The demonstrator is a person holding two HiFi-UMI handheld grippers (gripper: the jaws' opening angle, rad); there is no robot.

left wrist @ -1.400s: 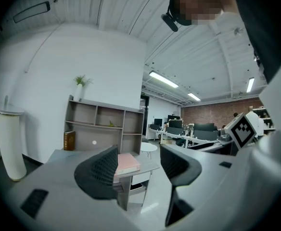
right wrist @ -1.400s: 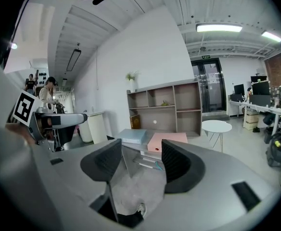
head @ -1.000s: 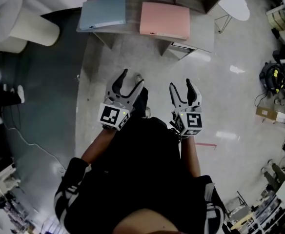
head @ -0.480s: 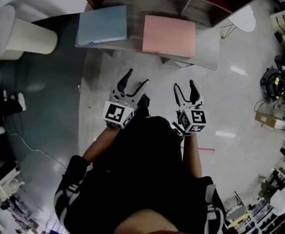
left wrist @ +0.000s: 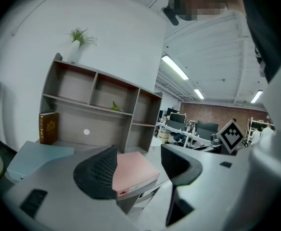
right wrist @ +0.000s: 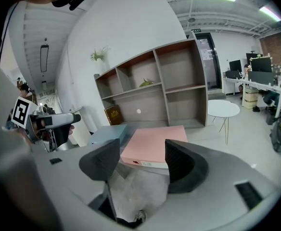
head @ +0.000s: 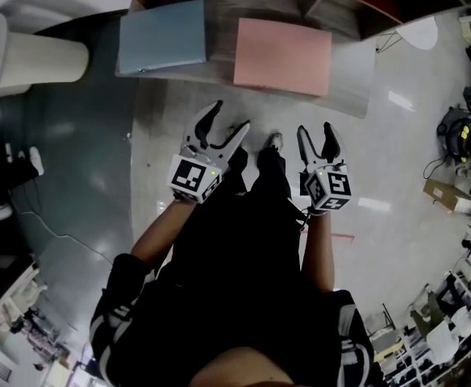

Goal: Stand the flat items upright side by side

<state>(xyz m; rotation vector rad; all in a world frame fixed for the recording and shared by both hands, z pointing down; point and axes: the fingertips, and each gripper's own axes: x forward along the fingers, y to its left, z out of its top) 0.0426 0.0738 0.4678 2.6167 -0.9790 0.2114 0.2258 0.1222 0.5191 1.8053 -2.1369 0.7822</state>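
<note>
Two flat binders lie on a grey table (head: 352, 95) ahead of me: a light blue one (head: 161, 36) on the left and a pink one (head: 282, 56) on the right. My left gripper (head: 226, 119) hovers over the floor short of the table, jaws open and empty. My right gripper (head: 318, 132) is level with it, also open and empty. In the left gripper view the pink binder (left wrist: 133, 170) shows between the jaws and the blue binder (left wrist: 34, 159) lies left. In the right gripper view the pink binder (right wrist: 154, 146) lies just beyond the jaws, the blue binder (right wrist: 107, 134) behind it.
A wooden shelf unit (right wrist: 152, 88) stands behind the table, with a brown book (left wrist: 48, 127) in its lower left bay. A small round white table (right wrist: 223, 109) is at the right. A pale upholstered seat (head: 26, 59) stands at the left. My legs and shoe (head: 272, 142) are below the grippers.
Both grippers have moved forward toward the table, and the binders now lie closer to them. Both pairs of jaws stay open and empty.
</note>
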